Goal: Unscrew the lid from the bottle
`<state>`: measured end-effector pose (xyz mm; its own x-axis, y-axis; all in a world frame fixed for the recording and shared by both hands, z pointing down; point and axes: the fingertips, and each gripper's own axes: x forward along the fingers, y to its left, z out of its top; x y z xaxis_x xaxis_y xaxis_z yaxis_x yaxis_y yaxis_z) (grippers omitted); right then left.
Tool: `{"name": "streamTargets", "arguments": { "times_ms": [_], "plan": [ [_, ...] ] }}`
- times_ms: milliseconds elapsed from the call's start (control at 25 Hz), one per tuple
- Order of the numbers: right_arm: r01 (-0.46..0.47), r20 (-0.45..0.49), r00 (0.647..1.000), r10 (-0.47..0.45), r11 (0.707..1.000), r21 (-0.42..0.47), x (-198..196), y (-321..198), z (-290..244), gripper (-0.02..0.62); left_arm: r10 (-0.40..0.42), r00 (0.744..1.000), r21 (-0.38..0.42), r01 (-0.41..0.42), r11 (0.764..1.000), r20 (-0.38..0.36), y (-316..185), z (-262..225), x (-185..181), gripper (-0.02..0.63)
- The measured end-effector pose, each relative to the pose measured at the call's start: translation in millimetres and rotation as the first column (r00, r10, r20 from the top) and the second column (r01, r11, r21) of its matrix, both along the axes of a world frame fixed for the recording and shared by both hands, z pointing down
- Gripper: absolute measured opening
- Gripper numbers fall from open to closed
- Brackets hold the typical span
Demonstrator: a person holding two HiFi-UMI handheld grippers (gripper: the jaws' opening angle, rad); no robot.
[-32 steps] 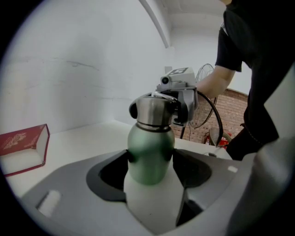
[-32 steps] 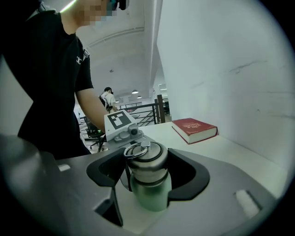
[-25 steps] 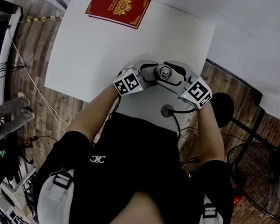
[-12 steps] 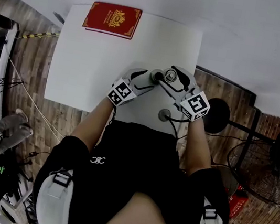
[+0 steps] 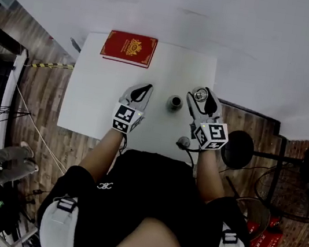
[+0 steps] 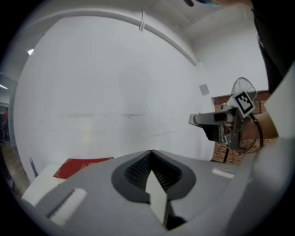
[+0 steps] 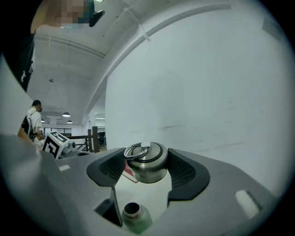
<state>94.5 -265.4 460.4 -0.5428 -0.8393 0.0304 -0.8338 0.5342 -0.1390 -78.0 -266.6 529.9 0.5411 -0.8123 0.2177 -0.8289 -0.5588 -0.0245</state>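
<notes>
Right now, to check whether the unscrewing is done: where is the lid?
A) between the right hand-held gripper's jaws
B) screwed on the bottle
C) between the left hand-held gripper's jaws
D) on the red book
A: the lid sits clamped in the right hand-held gripper, apart from the open-necked bottle.

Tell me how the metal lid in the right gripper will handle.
The lid looks rigid metal, probably hefty for its size. Its smooth rounded side may slip in the pads. Laid sideways it would likely roll; its ring may swing.
</notes>
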Motion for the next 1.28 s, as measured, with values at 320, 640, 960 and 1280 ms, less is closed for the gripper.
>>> {"name": "streamTargets", "arguments": {
  "times_ms": [320, 640, 960, 1280],
  "plan": [
    [-0.231, 0.029, 0.973, 0.23, 0.973, 0.021, 29, -13, -41, 0.288, -0.253, 0.967, 0.023, 0.254, 0.967, -0.035, 0, -65, -54, 0.054],
    [-0.231, 0.042, 0.972, 0.23, 0.973, 0.03, 25, -15, -52, 0.288, -0.248, 0.969, 0.068, 0.248, 0.966, -0.015, 0, -93, -56, 0.054],
    [-0.221, 0.021, 0.975, 0.22, 0.975, 0.033, 23, -13, -52, 0.288, -0.207, 0.978, 0.074, 0.207, 0.975, -0.008, -4, -98, -42, 0.054],
    [-0.208, 0.01, 0.978, 0.208, 0.977, 0.04, 23, -11, -49, 0.288, -0.203, 0.979, 0.065, 0.205, 0.977, -0.024, -7, -99, -40, 0.054]
  ]
}}
